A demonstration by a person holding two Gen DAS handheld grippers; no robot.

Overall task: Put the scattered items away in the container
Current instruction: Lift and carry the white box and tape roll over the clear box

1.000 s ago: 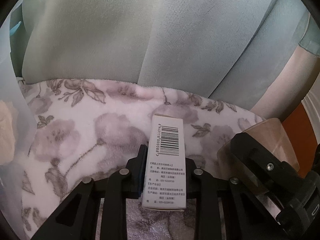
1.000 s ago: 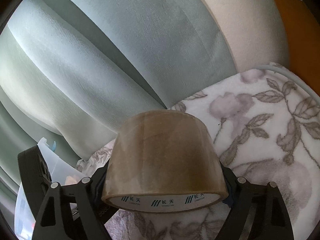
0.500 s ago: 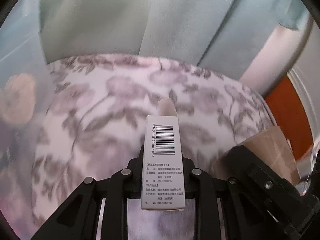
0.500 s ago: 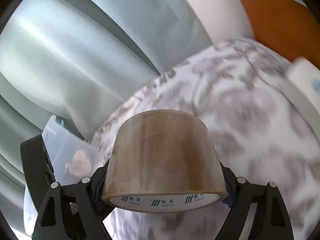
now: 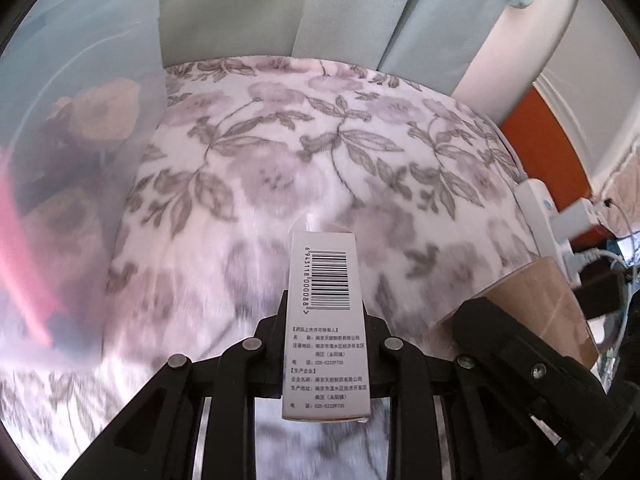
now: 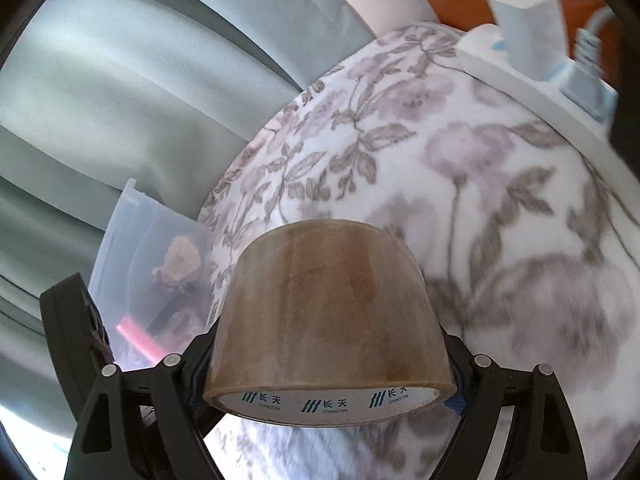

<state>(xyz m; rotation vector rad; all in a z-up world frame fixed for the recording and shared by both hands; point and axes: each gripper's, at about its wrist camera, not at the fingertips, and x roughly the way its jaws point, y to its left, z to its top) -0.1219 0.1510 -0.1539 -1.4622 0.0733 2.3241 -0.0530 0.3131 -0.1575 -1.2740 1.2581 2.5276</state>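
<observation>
Left gripper (image 5: pixel 325 344) clamps box (image 5: pixel 325 320) over floral blanket (image 5: pixel 320 140), curtains (image 5: pixel 280 8) behind.

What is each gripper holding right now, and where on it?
Left gripper clamps the white barcode box across its long sides, near the lower half. Right gripper pinches the brown tape roll across its outer sides.

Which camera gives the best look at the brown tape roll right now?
The right wrist view: the tape roll fills its centre, clamped in the right gripper, with the printed core legible. The left wrist view catches only part of its side at the right edge, behind the gripper.
</observation>
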